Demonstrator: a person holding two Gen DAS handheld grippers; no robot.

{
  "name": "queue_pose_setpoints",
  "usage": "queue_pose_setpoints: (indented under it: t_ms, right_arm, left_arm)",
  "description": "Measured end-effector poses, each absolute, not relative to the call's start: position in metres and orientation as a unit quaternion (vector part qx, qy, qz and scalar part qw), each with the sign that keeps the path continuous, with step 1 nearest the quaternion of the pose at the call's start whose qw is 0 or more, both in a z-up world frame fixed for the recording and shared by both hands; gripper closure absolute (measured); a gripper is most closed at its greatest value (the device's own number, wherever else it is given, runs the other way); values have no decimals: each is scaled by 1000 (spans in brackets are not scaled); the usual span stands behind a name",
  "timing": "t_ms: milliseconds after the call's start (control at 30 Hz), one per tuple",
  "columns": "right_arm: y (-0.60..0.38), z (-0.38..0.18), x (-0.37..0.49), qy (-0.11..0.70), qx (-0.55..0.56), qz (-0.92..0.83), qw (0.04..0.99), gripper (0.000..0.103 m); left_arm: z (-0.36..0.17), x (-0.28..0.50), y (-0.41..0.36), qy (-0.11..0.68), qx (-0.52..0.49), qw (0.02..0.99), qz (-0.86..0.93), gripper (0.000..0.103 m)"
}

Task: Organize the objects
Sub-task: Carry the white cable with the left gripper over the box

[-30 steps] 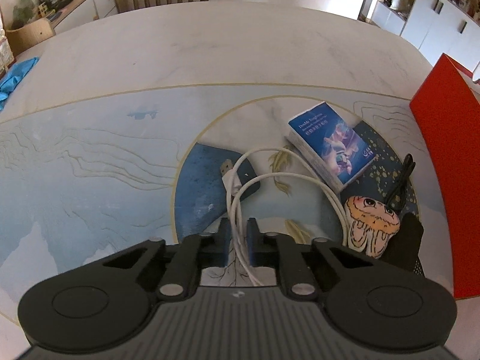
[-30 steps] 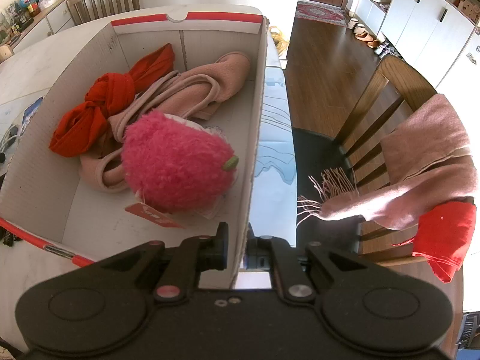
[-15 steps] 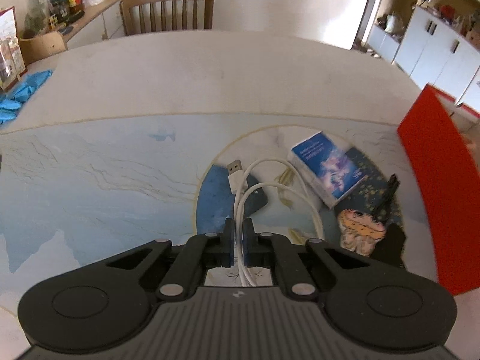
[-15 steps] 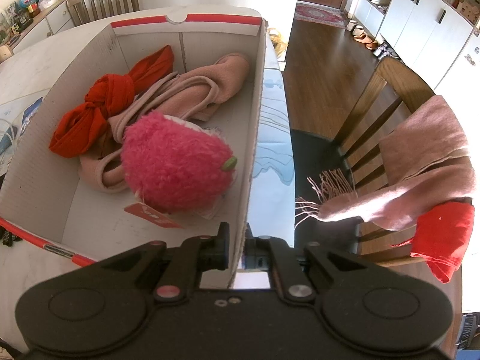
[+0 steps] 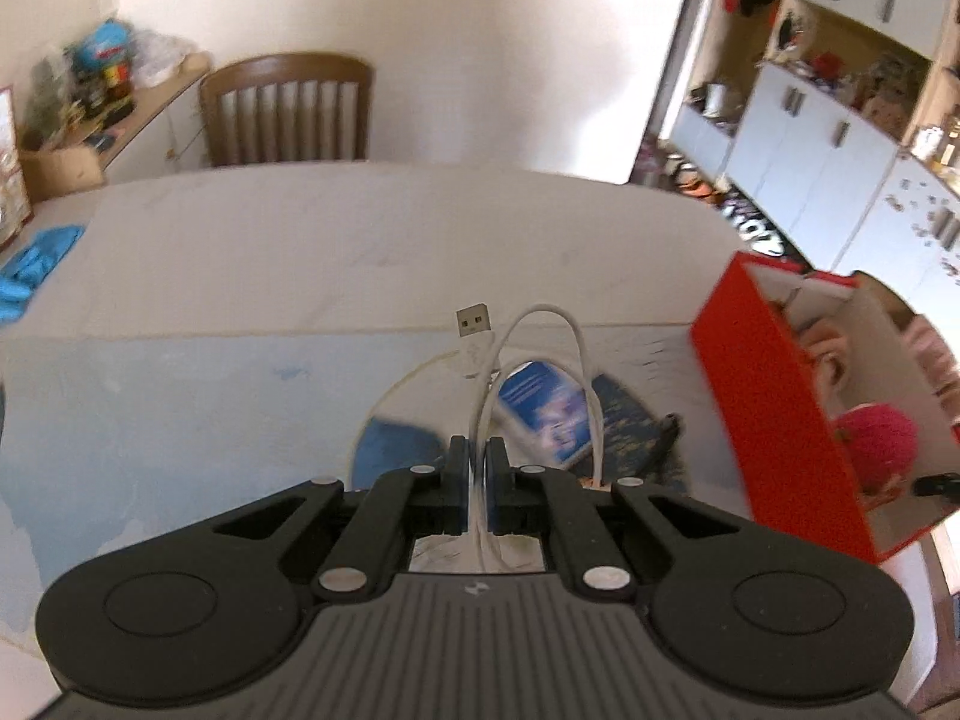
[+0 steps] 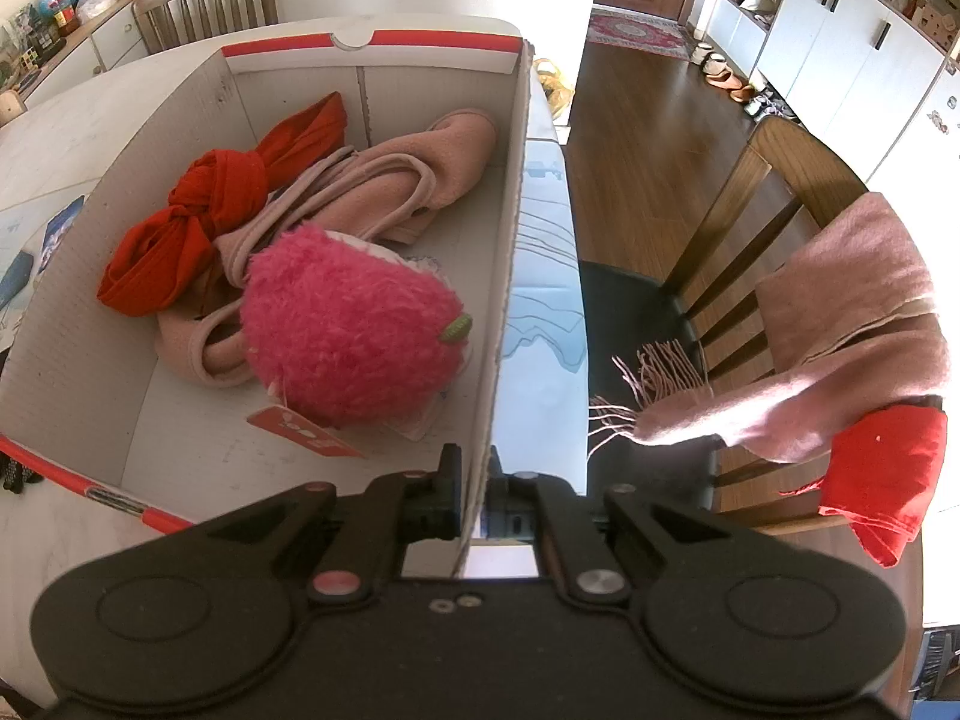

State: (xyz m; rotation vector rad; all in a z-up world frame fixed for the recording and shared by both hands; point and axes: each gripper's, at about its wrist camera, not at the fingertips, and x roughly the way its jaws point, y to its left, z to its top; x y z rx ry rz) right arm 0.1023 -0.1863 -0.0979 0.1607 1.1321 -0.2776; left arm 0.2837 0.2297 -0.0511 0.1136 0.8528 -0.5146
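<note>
1. Left wrist view: the left gripper [image 5: 478, 456] has its fingers [image 5: 456, 468] clenched on a looped white USB cable [image 5: 564, 348], held up clear of the worktop [image 5: 240, 276]. The cable's metal plug [image 5: 472, 320] stands above the fingers.
2. Only this view shows what lies below the cable: a blue booklet [image 5: 549, 405] on the worktop's round painted pattern. Its cover writing is too blurred to read.
3. To the right stands a red box [image 5: 774, 420], seen from its outer side, with a pink plush toy [image 5: 879, 441] inside.
4. Right wrist view: the right gripper [image 6: 477, 483] has its fingers [image 6: 450, 480] clamped on the box's near right wall [image 6: 510, 276], one finger inside, one outside.
5. Only this view shows the box's white inside fully: a knotted red cloth [image 6: 210, 210], a pink scarf [image 6: 420, 174] and the plush toy with a red tag [image 6: 303, 432]; its print is unreadable.
6. Right of the worktop, a wooden chair [image 6: 756, 192] carries another pink scarf [image 6: 840, 312] and a red cloth [image 6: 882, 468].
</note>
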Motion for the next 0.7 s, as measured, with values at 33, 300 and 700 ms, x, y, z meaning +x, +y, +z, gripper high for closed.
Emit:
queue_pose_setpoints:
  t_ms: [33, 300, 700]
  right_arm:
    - [-187, -98, 102, 534, 76, -131, 832, 98]
    - [-186, -98, 102, 533, 76, -130, 832, 98]
    - [-185, -99, 103, 531, 75, -125, 834, 98]
  left_arm:
    - [-45, 281, 226, 406, 54, 875, -258, 99]
    - [-9, 269, 181, 385, 53, 857, -337, 99]
    - [6, 255, 80, 371, 89, 815, -436, 99]
